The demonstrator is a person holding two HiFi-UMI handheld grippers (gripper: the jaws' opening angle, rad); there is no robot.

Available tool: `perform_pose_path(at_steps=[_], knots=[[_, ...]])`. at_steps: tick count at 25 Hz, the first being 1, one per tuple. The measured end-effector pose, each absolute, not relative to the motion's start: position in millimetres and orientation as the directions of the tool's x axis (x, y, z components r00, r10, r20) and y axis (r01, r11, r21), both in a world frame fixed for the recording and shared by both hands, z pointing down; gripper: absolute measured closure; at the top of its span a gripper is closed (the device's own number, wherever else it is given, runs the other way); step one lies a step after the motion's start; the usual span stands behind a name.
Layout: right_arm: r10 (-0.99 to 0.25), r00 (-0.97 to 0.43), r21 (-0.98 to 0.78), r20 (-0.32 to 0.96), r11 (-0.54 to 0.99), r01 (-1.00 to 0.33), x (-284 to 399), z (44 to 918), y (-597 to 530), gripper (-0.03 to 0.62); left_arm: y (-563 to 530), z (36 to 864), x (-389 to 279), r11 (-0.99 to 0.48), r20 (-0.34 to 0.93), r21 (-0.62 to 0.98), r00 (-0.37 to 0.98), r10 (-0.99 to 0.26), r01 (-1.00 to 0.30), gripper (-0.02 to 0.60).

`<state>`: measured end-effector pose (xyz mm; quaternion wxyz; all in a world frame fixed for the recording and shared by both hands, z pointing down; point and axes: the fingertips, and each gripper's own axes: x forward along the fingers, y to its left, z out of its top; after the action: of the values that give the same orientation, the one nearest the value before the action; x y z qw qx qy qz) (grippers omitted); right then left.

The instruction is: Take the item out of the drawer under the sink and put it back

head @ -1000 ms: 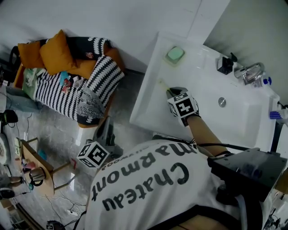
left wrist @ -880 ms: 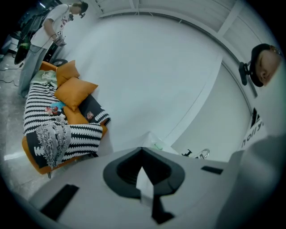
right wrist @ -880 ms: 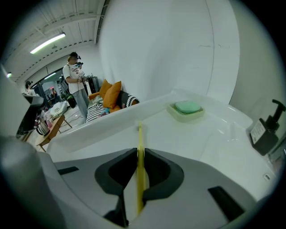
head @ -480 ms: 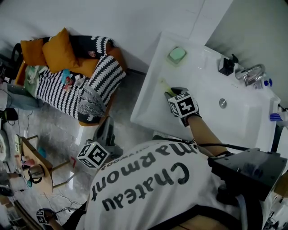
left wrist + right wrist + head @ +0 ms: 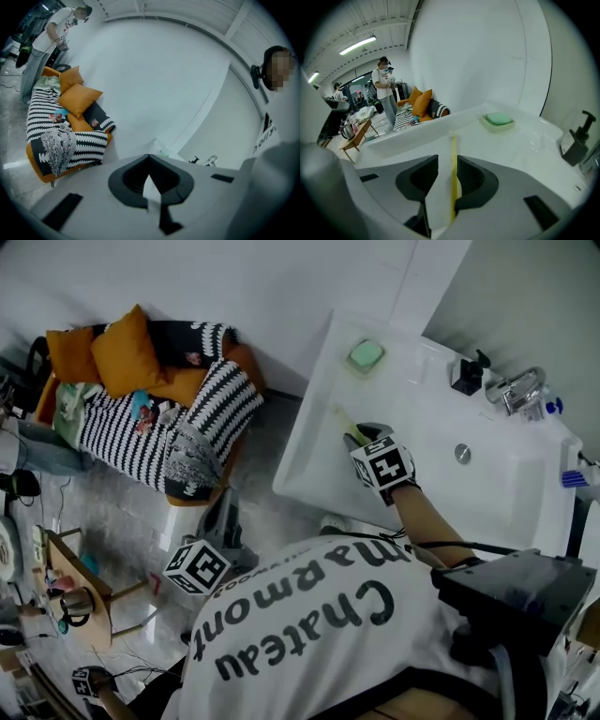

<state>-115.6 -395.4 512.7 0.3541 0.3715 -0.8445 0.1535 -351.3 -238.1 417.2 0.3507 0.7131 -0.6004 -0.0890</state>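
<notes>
A thin flat item (image 5: pixel 453 183) with a yellow edge stands on edge on the white sink counter (image 5: pixel 520 150). It sits between the jaws of my right gripper (image 5: pixel 450 157), which have just been opening and now stand apart without pressing it. From the head view the item (image 5: pixel 340 417) pokes out ahead of the right gripper (image 5: pixel 361 433) on the sink's left rim (image 5: pixel 309 442). My left gripper (image 5: pixel 223 517) hangs low beside the person's body, away from the sink. Its jaws (image 5: pixel 149 157) meet with nothing between them. The drawer under the sink is hidden.
A green soap in its dish (image 5: pixel 365 355) sits at the counter's far corner. A black dispenser (image 5: pixel 468 374) and the tap (image 5: pixel 514 390) stand behind the basin. A striped sofa with orange cushions (image 5: pixel 159 409) and a small wooden table (image 5: pixel 84 592) are on the floor to the left.
</notes>
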Motion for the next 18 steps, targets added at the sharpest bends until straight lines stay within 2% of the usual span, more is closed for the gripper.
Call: perform_pose_path(at_steps=[3, 18], knots=[[-0.588, -0.476, 0.037, 0.655, 0.653, -0.756, -113.7, 495.3, -392.9, 0.546, -231.7, 417.5, -350.4, -0.043, 0.289, 0.606, 0.270, -0.919, -0.795, 0.574], [-0.609, -0.622, -0.044, 0.492, 0.696, -0.717, -125.7, 440.8, -306.9, 0.582, -188.4, 415.7, -320.5, -0.169, 0.258, 0.604, 0.392, -0.883, -0.779, 0.574]])
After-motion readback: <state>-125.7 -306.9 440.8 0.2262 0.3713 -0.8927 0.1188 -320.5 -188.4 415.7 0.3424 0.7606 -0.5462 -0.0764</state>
